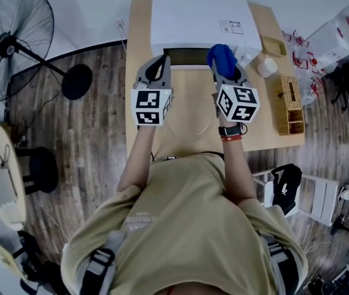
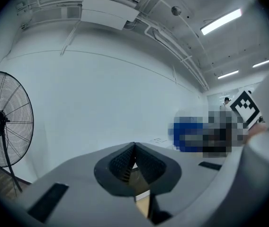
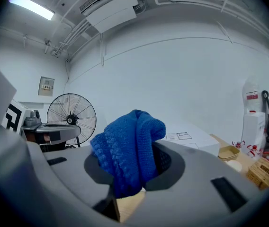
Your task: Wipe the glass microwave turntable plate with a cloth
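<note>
Within right claw [image 3: 137, 167], blue cloth [image 3: 125, 148], long axis upright.

- Short-sleeved khaki T-shirt [image 1: 190, 226] with faint print.
- Black watch [image 1: 230, 130] and red band [image 1: 230, 138] on the right wrist.
- Grey straps [image 1: 101, 264] with black buckles.
- Left gripper [image 1: 160, 60] and right gripper [image 1: 227, 70]: grey shells, dark ribbed pads [image 2: 121, 162], black-and-white marker cubes [image 1: 150, 107].

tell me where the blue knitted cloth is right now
The blue knitted cloth is clamped in the right gripper, right of centre in the head view, just before the white microwave.
</note>
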{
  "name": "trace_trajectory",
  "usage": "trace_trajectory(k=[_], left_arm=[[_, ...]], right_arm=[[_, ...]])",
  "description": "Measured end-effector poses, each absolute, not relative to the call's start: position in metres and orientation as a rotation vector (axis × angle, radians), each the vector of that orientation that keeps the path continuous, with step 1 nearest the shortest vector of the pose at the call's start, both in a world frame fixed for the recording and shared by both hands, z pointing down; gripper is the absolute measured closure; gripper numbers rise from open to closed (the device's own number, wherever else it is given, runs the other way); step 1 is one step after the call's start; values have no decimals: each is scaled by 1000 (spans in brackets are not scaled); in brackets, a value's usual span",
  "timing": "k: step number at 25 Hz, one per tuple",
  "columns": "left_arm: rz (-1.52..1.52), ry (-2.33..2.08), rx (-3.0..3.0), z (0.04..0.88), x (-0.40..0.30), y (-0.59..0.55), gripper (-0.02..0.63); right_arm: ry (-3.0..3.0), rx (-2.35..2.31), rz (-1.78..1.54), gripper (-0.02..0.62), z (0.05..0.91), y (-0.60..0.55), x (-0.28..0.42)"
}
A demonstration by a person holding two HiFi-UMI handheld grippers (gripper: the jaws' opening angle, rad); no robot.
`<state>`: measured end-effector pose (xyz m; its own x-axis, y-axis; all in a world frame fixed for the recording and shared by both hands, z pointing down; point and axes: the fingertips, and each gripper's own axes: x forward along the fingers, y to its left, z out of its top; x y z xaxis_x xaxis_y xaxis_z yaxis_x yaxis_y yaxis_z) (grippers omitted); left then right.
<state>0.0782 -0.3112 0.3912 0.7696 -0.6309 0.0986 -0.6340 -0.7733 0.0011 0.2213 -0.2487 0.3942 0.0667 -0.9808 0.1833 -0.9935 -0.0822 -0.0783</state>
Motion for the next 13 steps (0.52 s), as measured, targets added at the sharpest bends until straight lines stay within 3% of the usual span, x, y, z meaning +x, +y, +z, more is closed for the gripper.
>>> trace_trajectory(k=[13], left_arm=[[192, -996, 2917, 412, 90, -317, 588]], right_arm=[[-2119, 2188, 327, 474, 413, -253, 217]])
